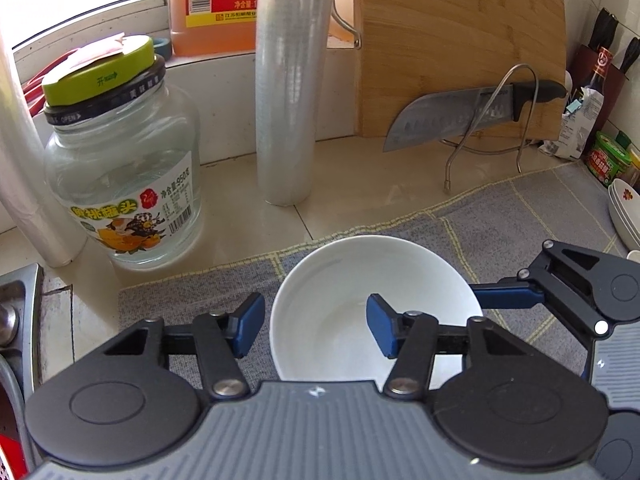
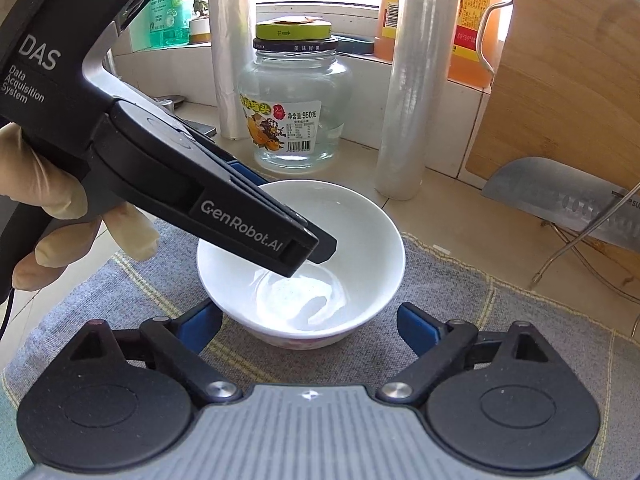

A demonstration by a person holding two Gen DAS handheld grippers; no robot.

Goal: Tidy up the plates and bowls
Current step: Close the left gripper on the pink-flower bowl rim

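The white bowl [image 2: 302, 264] is round, shiny and empty; it sits upright on the gray cloth mat [image 2: 480, 320], with a glass jar [image 2: 294, 104] at its 12 o'clock. The left gripper [image 1: 316, 326] pinches the bowl's rim – one pad inside, one outside; the right gripper [image 2: 310, 330] is spread around the bowl, not touching.

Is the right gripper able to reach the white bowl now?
Probably yes. The right gripper is open, its blue fingers flank the white bowl near side. The left gripper holds the far rim only.
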